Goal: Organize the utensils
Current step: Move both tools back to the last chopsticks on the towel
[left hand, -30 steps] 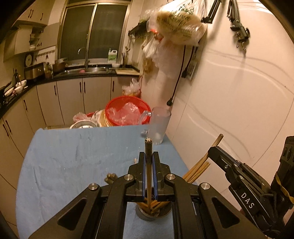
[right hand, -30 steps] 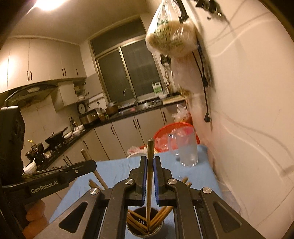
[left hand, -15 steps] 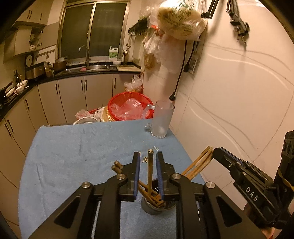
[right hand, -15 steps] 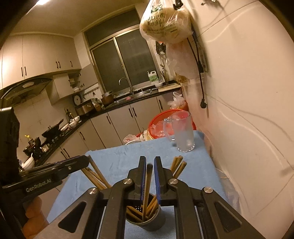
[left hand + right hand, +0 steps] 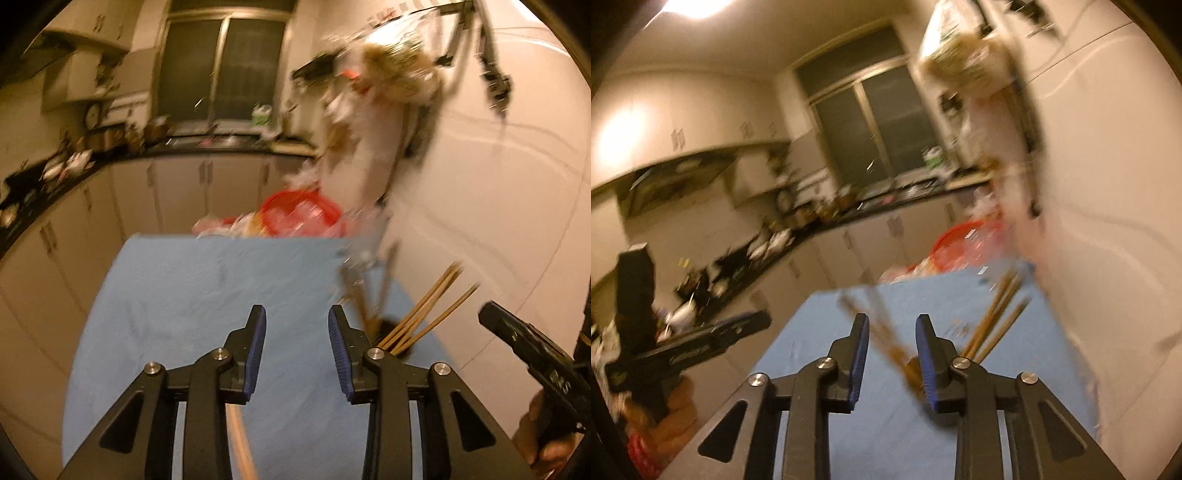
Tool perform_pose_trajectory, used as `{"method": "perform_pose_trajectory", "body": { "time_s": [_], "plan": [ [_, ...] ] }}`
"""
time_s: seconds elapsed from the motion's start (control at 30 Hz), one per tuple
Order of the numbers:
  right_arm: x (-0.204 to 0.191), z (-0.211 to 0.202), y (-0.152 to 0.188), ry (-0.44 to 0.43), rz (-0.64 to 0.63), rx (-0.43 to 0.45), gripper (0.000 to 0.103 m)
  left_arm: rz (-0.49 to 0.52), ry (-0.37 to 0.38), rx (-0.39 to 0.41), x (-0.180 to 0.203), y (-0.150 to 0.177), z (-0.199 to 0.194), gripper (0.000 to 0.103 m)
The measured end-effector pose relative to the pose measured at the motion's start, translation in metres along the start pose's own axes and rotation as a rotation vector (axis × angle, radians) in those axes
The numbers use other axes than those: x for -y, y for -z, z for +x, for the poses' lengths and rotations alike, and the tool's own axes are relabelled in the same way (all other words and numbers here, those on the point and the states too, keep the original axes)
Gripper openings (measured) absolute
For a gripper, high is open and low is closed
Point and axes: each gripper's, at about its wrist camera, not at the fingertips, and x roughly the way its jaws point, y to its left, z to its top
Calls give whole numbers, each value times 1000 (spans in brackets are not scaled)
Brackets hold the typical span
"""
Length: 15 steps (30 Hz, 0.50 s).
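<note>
Both of our tools stand wide with nothing between the blue pads: the left tool (image 5: 297, 328) over the blue surface (image 5: 177, 295), the right tool (image 5: 892, 338) over the same cloth in its own view. We judge that the step in hand is the moment just after a drop, with each tool free of its load and ready for another pick.

Chopsticks (image 5: 424, 310) stand fanned in a dark holder (image 5: 391, 332) at the right side of the surface, near the wall; from the left wrist view the holder sits just beyond and to the right of the left tool's right finger. In the right wrist view the same chopsticks (image 5: 997, 317) lean out of the holder (image 5: 914, 371), which is mostly hidden behind the right tool's right finger (the blur here is heavy, so we cannot count the sticks). One pale stick-like thing (image 5: 242, 443) shows low in the left wrist view, between the arms of the left tool; we cannot tell whether it lies on the cloth or is something else.

Little else on the surface reads as a loose utensil in these blurred frames, so we judge the task well along, perhaps near its end. For the next move we need to steady the cameras, look over the cloth for anything left lying, and, if that pale stick is a utensil, bring a tool down over it with the fingers either side before closing.
</note>
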Motion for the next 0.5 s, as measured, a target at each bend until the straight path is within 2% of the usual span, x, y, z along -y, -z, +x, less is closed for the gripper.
{"method": "perform_pose_trajectory", "body": {
  "time_s": [0.1, 0.23, 0.3, 0.4, 0.5],
  "plan": [
    [-19, 28, 39, -48, -34, -111, 29, -66, -50, -108, -34, 30, 23, 36],
    [-29, 70, 91, -51, -9, -284, 29, -140, -103, -283, -73, 64, 70, 35],
    [-26, 84, 105, -43, 8, -337, 29, -159, -107, -330, -82, 71, 89, 35],
    [-23, 88, 116, -34, 14, -364, 29, -166, -88, -375, -85, 75, 115, 35],
    [-21, 84, 113, -14, 7, -357, 29, -172, -112, -416, -85, 72, 145, 35]
  ]
}}
